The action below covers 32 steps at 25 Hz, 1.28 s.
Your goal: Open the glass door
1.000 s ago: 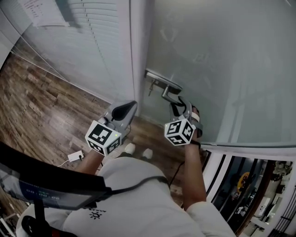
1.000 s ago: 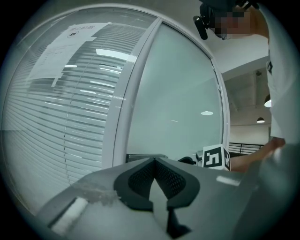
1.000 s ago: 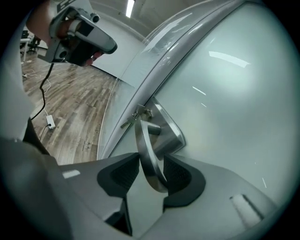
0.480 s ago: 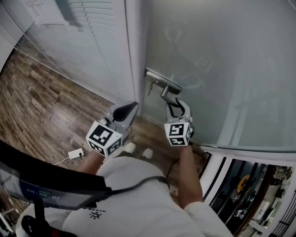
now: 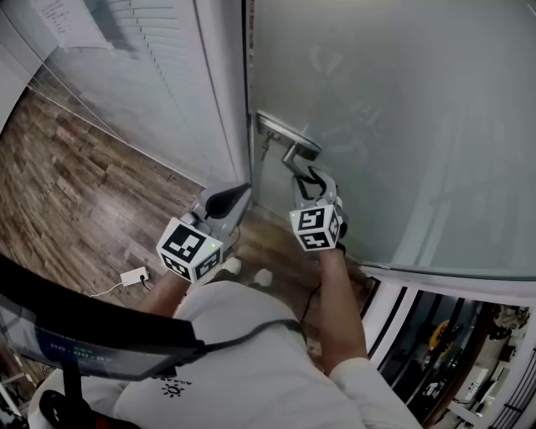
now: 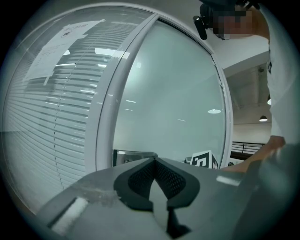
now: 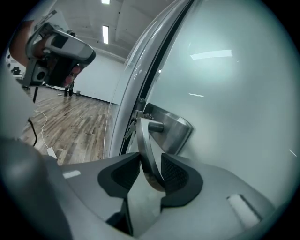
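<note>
The frosted glass door (image 5: 402, 126) carries a metal lock plate (image 5: 280, 130) with a lever handle (image 5: 295, 155) near its left edge. My right gripper (image 5: 306, 174) is at that lever. In the right gripper view the handle (image 7: 147, 140) runs down between the jaws of the right gripper (image 7: 150, 161), which are closing, and it touches both pads. A dark slit shows between the door (image 7: 234, 93) and the white frame. My left gripper (image 5: 239, 191) hangs lower left of the handle, apart from it. It is shut with nothing in it (image 6: 154, 160) and faces the door (image 6: 173, 103).
Left of the door stands a white frame (image 5: 222, 92) and a window with slatted blinds (image 5: 159, 67) and a paper sheet (image 5: 71, 21). Below is wood floor (image 5: 75, 193) with a white adapter and cable (image 5: 134, 276). A dark railing area (image 5: 452, 335) lies at lower right.
My right gripper has moved left and up to the lever and rolled, its cube showing another face; the lever now sits between its jaws. The left gripper has barely shifted.
</note>
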Each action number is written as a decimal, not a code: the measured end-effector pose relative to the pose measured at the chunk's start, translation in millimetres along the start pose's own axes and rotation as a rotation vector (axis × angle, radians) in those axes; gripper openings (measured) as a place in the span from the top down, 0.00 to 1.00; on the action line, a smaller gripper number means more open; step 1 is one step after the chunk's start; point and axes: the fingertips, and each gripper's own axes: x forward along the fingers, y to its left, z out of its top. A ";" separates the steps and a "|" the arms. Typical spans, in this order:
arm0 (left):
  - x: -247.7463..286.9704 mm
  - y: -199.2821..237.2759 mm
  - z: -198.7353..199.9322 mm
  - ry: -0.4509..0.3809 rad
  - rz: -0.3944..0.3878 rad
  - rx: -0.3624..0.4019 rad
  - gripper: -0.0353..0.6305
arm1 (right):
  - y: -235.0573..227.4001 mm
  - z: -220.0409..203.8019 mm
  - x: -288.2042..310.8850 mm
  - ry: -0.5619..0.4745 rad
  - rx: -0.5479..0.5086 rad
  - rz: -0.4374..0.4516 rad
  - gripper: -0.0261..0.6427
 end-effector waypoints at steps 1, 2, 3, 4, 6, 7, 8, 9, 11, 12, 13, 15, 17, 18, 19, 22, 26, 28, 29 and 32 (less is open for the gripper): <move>0.7 -2.7 -0.5 0.000 0.005 0.001 0.94 | -2.3 -0.6 1.5 0.003 -0.009 0.004 0.75; 1.0 -5.5 -1.5 0.002 0.012 0.002 0.94 | -4.8 -1.2 2.9 0.008 -0.018 0.008 0.75; 0.8 -8.4 -2.3 0.004 0.019 0.003 0.94 | -7.4 -1.5 4.3 0.013 -0.028 0.013 0.76; 0.5 -11.4 -3.0 0.006 0.025 0.004 0.94 | -10.1 -1.2 5.9 0.018 -0.038 0.017 0.76; 0.3 -17.7 -3.8 0.008 0.037 0.005 0.94 | -16.1 0.1 9.6 0.024 -0.064 0.018 0.77; 0.9 -20.8 -4.4 0.009 0.041 0.006 0.94 | -19.2 0.3 11.7 0.027 -0.077 0.017 0.78; 1.8 -23.9 -5.1 0.009 0.044 0.007 0.94 | -22.0 -0.1 14.1 0.031 -0.090 0.016 0.78; 2.9 -26.6 -6.0 0.009 0.045 0.008 0.94 | -24.3 -0.7 16.9 0.036 -0.104 0.018 0.79; 5.3 -30.5 -8.3 0.010 0.045 0.010 0.94 | -27.3 -1.9 22.2 0.048 -0.150 0.022 0.80; 6.8 -31.8 -9.6 0.011 0.043 0.011 0.94 | -28.5 -2.4 24.0 0.056 -0.186 0.021 0.80; 8.6 -33.0 -10.4 0.012 0.041 0.012 0.94 | -29.9 -2.6 25.1 0.064 -0.226 0.020 0.81; 14.3 -33.8 -9.8 0.014 0.036 0.014 0.94 | -34.2 -1.7 27.6 0.079 -0.288 0.018 0.81; 23.3 -33.9 -7.9 0.015 0.027 0.019 0.94 | -40.3 -2.1 31.9 0.089 -0.312 0.017 0.81; 28.4 -34.6 -7.3 0.015 0.021 0.021 0.94 | -43.7 -3.1 33.3 0.093 -0.318 0.015 0.81; 33.1 -35.7 -6.7 0.016 0.013 0.024 0.94 | -46.7 -3.7 33.6 0.096 -0.327 0.009 0.81; 36.4 -40.0 -3.8 0.008 -0.019 0.038 0.94 | -47.4 4.2 25.4 0.107 -0.381 -0.020 0.81; 30.8 -48.8 5.8 -0.015 -0.072 0.045 0.94 | -33.8 21.7 6.7 0.119 -0.430 -0.033 0.81; 47.6 -49.4 10.0 -0.020 -0.099 0.046 0.94 | -38.5 19.4 10.7 0.124 -0.431 -0.028 0.81; 65.8 -46.7 13.3 -0.019 -0.112 0.046 0.94 | -49.4 16.2 18.7 0.126 -0.428 -0.025 0.81; 136.0 -35.9 25.1 0.005 -0.162 0.043 0.94 | -97.4 1.7 49.8 0.145 -0.400 -0.018 0.81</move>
